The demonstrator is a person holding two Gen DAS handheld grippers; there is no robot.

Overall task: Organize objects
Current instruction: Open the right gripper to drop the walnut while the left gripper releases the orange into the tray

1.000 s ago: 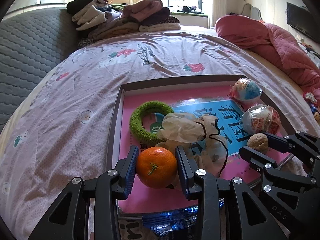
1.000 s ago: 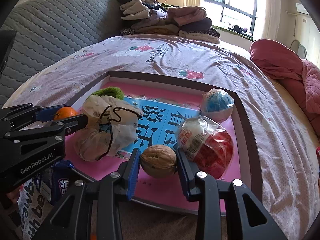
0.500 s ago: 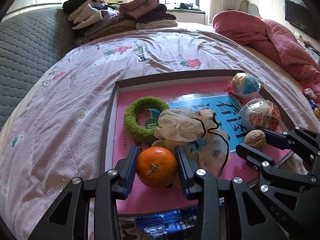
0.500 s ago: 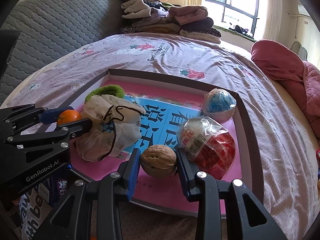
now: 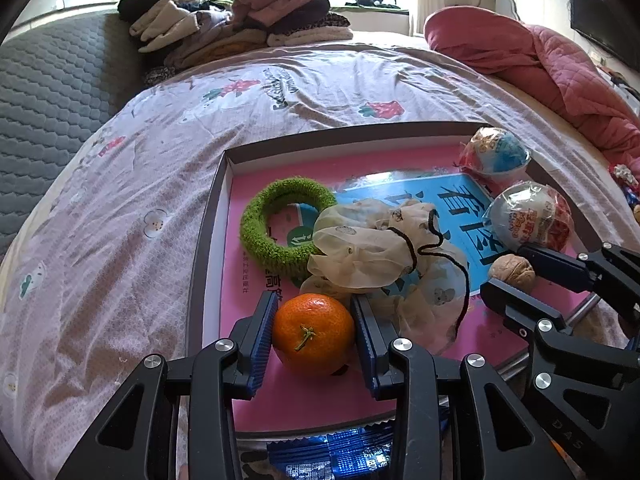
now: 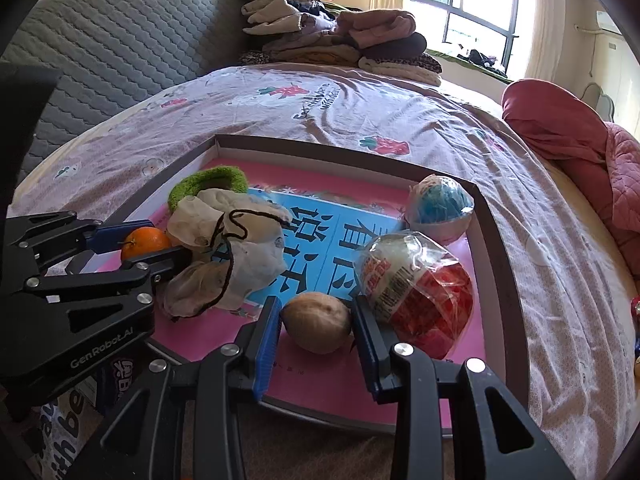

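Nearest to me, my left gripper (image 5: 314, 334) is clamped on a mandarin orange (image 5: 313, 334), its blue pads pressing both sides of the fruit over the near left part of the pink tray (image 5: 224, 240). My right gripper (image 6: 316, 322) is clamped on a walnut (image 6: 317, 322) near the tray's front edge; in the left view I see that same walnut (image 5: 513, 272) between the right gripper's fingers (image 5: 560, 264). Just right of the walnut, touching the right finger, lies a ball wrapped in clear plastic with red print (image 6: 416, 292). Behind the orange sits a crumpled cream cloth pouch with a black drawstring (image 5: 380, 248), and beside it, to the left, a fuzzy green ring (image 5: 280, 220) lies flat. Farther back in the tray's right corner rests a blue and white wrapped ball (image 6: 440, 208). The tray lies on a bed with a patterned pinkish sheet (image 5: 300, 92). Beyond it, folded clothes (image 5: 240, 20) are stacked at the head of the bed, and a pink quilt (image 5: 540, 60) is bunched at the right.
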